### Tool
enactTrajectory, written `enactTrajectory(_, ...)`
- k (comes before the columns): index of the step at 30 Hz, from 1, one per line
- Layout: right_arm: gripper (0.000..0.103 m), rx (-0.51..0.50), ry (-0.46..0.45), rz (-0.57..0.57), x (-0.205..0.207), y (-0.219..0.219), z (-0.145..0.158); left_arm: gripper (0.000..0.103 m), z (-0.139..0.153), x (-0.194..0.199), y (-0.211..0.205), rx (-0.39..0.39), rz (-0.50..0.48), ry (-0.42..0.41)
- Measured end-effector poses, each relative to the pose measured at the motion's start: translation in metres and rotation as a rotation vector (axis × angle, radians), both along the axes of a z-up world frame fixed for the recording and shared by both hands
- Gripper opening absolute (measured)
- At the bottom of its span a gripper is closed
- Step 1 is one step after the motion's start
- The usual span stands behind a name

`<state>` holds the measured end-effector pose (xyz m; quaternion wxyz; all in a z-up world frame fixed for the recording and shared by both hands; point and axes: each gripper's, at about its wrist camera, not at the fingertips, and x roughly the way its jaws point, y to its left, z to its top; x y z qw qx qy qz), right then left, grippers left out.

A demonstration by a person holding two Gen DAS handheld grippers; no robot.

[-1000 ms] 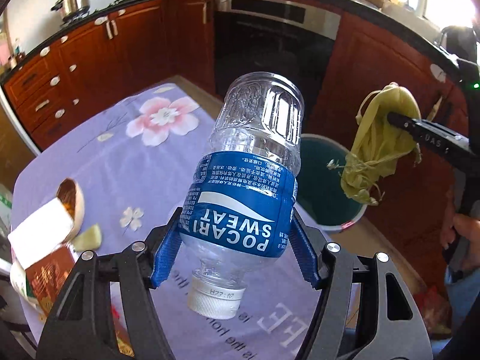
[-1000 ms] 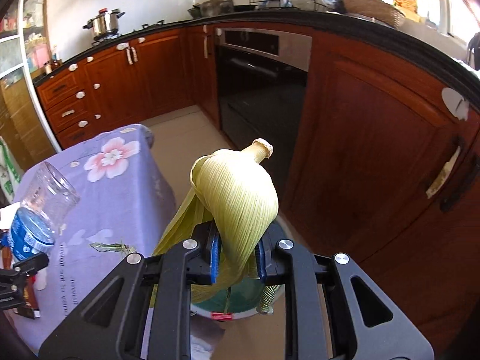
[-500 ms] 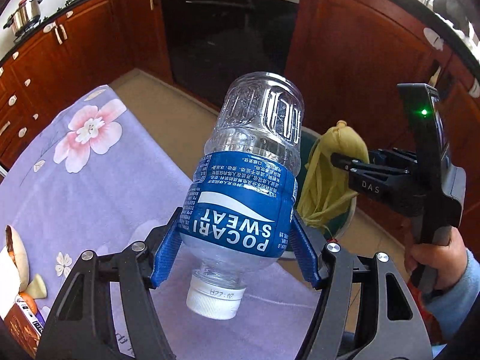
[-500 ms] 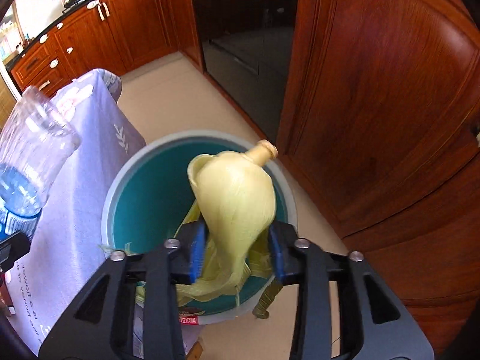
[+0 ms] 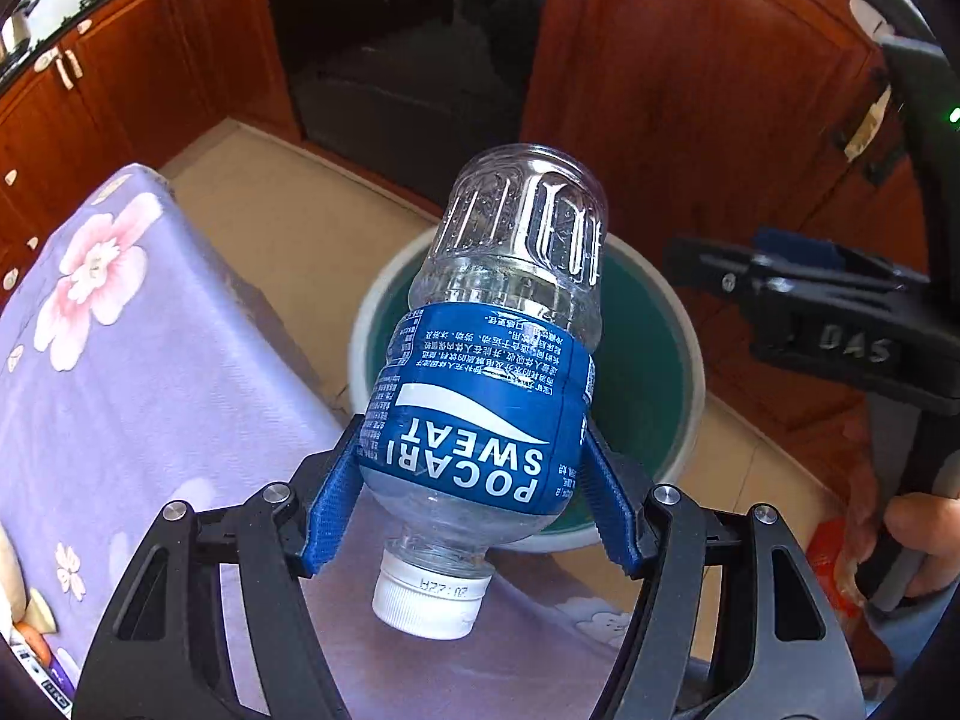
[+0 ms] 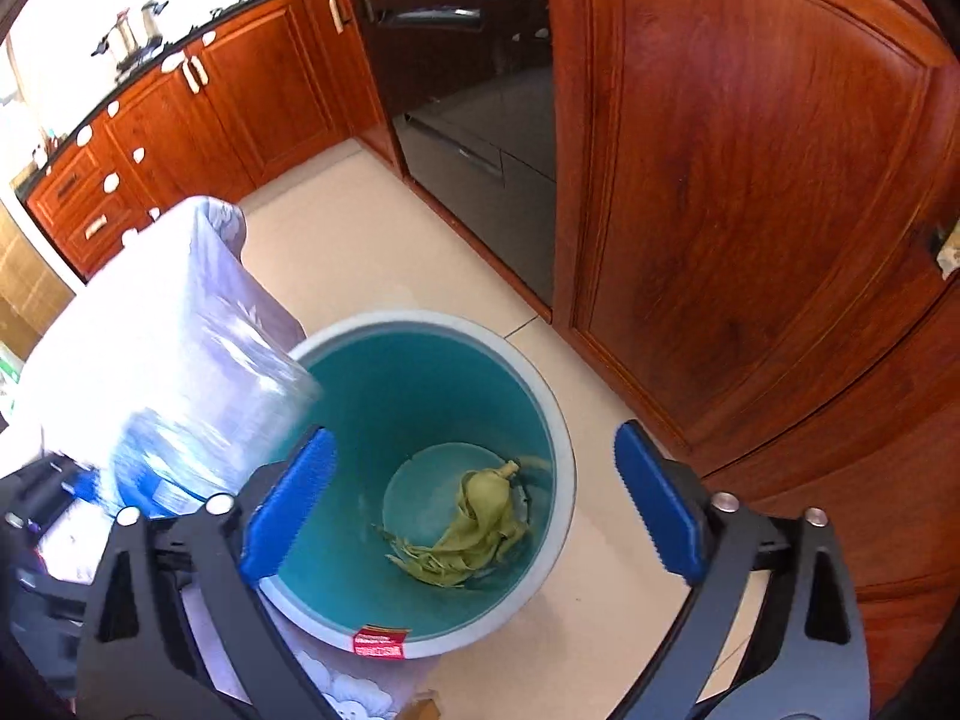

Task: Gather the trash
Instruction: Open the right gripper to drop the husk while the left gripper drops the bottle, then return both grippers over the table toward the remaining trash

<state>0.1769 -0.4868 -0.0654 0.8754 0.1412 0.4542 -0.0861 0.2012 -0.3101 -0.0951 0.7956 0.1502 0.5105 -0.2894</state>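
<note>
Right claw (image 6: 474,504) jaws opening, nothing between them now; the corn husk (image 6: 474,531) it held a moment ago lies at the bottom of the teal bin (image 6: 558,420), lower centre. Left claw (image 5: 474,480) grips the Pocari bottle (image 5: 498,360) (cap down) over the bin, likely next in.

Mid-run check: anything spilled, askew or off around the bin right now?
Nothing stands out. The corn husk lies inside the bin, none on the floor. The right gripper is opening, empty. The left gripper holds the capped bottle upside down; no leak visible.
</note>
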Motion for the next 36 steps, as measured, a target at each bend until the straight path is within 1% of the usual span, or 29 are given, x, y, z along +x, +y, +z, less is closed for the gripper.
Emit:
enactTrajectory(3,0.095,0.011,0.004,-0.017,0.001,-0.004,0.000,0.068,-0.014,0.001,-0.014,0.012,-0.025,0.026)
enactTrajectory(7,0.096,0.031,0.039,-0.040,0.003,-0.009,-0.004,0.069,-0.034,0.004,-0.023,0.044,-0.032,0.082)
enactTrajectory(9,0.096,0.040,0.046,-0.051,-0.001,-0.014,-0.004,0.069,-0.040,0.006,-0.023,0.058,-0.032,0.085)
enactTrajectory(11,0.096,0.044,0.046,-0.058,-0.002,-0.016,-0.004,0.073,-0.039,0.007,-0.021,0.064,-0.025,0.070)
enactTrajectory(14,0.096,0.050,0.050,-0.060,-0.001,-0.015,-0.005,0.076,-0.032,0.009,-0.015,0.051,-0.006,0.060)
enactTrajectory(17,0.096,0.059,0.053,-0.058,0.001,-0.014,-0.005,0.076,-0.025,0.012,-0.005,0.036,0.018,0.056)
enactTrajectory(20,0.096,0.099,0.062,-0.054,0.001,-0.012,-0.005,0.078,-0.016,0.013,0.008,0.015,0.042,0.056)
enactTrajectory(21,0.096,0.115,0.065,-0.053,0.001,-0.012,-0.004,0.079,-0.013,0.013,0.014,0.010,0.050,0.053)
enactTrajectory(23,0.096,0.125,0.067,-0.052,0.000,-0.009,-0.002,0.088,-0.006,0.008,0.019,-0.002,0.066,0.036)
enactTrajectory(25,0.096,0.115,0.064,-0.041,-0.003,-0.003,0.002,0.094,0.002,0.001,0.025,-0.013,0.085,0.022)
enactTrajectory(26,0.096,0.105,0.060,-0.035,-0.004,0.001,0.005,0.095,0.005,-0.001,0.029,-0.022,0.093,0.017)
enactTrajectory(36,0.096,0.052,0.038,0.038,-0.019,0.050,0.033,0.098,0.039,-0.027,0.069,-0.060,0.143,-0.043)
